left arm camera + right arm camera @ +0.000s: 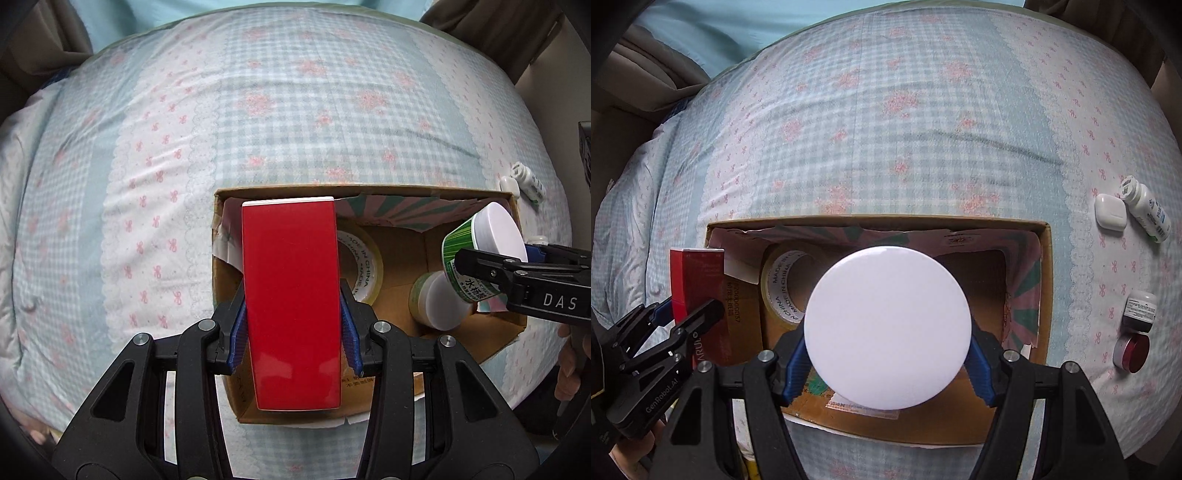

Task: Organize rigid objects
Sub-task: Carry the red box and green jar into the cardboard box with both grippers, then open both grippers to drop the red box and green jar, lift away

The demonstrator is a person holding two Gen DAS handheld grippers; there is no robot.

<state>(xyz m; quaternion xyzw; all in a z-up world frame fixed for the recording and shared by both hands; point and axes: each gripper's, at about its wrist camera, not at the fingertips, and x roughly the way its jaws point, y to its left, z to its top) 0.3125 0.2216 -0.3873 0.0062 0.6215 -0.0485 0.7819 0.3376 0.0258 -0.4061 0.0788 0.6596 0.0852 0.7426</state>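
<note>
My left gripper (292, 328) is shut on a tall red box (291, 295) and holds it over the left end of an open cardboard box (369, 190). My right gripper (888, 360) is shut on a green jar with a white lid (887, 326), held over the same cardboard box (871, 218). The jar (480, 254) also shows in the left wrist view, above the box's right end. The red box (698, 291) shows at the left of the right wrist view. Inside the box lie a roll of clear tape (360, 267) and a white-lidded jar (437, 301).
The box sits on a bed with a blue checked floral sheet (886, 110). To the right of the box lie a white case (1111, 213), a white bottle (1147, 208), a small dark jar (1139, 310) and a red-lidded tin (1132, 349).
</note>
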